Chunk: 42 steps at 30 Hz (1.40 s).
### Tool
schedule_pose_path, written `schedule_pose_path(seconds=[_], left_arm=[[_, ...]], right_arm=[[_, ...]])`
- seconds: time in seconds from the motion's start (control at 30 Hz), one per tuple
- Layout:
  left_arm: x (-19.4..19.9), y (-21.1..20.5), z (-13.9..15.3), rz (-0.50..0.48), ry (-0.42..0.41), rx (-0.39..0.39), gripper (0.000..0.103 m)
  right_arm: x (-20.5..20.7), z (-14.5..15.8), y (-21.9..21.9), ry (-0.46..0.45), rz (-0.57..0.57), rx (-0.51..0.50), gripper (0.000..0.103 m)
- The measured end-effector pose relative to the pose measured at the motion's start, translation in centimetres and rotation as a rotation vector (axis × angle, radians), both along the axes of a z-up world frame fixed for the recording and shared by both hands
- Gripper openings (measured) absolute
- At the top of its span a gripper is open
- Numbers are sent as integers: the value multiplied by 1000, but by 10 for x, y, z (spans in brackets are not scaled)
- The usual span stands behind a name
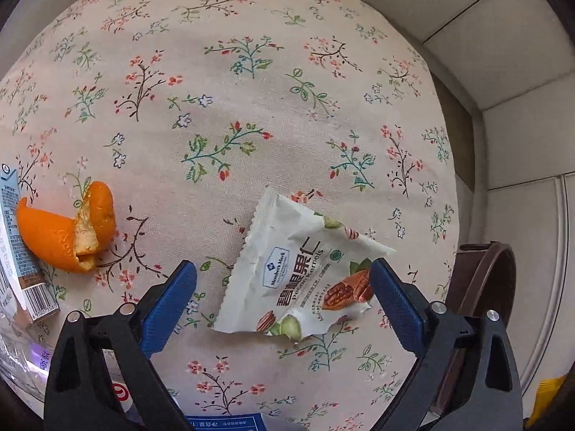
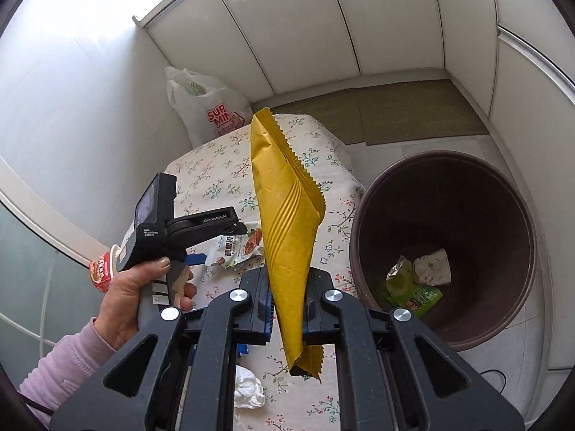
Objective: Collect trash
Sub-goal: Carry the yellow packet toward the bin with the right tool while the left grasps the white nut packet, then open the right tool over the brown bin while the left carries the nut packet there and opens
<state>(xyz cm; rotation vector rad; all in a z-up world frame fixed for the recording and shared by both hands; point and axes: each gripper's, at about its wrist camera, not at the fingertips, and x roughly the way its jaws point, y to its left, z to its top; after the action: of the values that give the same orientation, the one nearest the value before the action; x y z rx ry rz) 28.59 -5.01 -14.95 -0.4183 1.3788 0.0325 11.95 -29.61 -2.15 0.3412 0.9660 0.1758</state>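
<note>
Orange peel (image 1: 68, 230) lying at the worktop's (image 1: 251, 115) left edge, curled, soft. Left tongs (image 1: 284, 287) hanging released, straddling the pecan wrapper (image 1: 298, 269) without pressing it: light, crinkly film, likely slippery, so pinching a flat crimped edge looks best. Right tongs (image 2: 287, 287) clenching the yellow wrapper (image 2: 284, 215) mid-length, upright, beside the brown bin (image 2: 503, 287).

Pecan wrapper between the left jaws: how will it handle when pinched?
The pecan wrapper looks torn open and flat, so probably empty and very light. Its creased film will likely crumple, not resist. Glossy surface may slip; the left gripper straddles it, open.
</note>
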Motion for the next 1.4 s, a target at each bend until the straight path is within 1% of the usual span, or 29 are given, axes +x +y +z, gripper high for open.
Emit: schedule_pose_path(seconds=[0.07,0.13,0.17,0.2,0.23,0.3,0.37,0.47,0.73,0.97,1.0,1.1,1.27,1.37,1.4], left_arm=[[-1,-7,3,-22,-14,56,78],[-3,-12,7,-42,-30,93,55],[-4,-14,8,-47,-36,99,40],[-5,-14,9,-50,-40,94,36],[-6,-14,9,-51,-39,81,29],[-9,-13,10,-51,-44,63,24],[-11,-9,12,-47,-56,31,15],[-22,-2,22,-51,-99,-2,12],[-47,9,59,-87,-184,-76,9],[-74,-2,104,-142,-269,-142,8],[-72,-12,105,-151,-279,-152,8],[-79,-22,123,-186,-312,-179,8],[-90,-46,149,-249,-358,-214,8],[-96,-64,159,-288,-371,-225,8],[-98,-70,161,-301,-374,-230,8]], right_arm=[[-1,3,-4,-8,-6,7,10],[-4,6,-7,-17,-13,11,10],[-5,8,-8,-21,-17,15,10],[-6,9,-10,-24,-22,20,10],[-6,10,-12,-26,-26,23,10],[-6,9,-14,-28,-32,25,10],[-8,10,-16,-27,-36,28,10],[-9,11,-19,-28,-43,32,10],[-14,17,-31,-47,-70,46,11],[-20,25,-49,-71,-112,62,11],[-21,24,-54,-74,-127,64,11],[-20,22,-73,-68,-181,70,11],[-18,11,-103,-52,-273,51,12],[-13,0,-116,-22,-309,62,17],[-12,-3,-119,-9,-312,76,27]])
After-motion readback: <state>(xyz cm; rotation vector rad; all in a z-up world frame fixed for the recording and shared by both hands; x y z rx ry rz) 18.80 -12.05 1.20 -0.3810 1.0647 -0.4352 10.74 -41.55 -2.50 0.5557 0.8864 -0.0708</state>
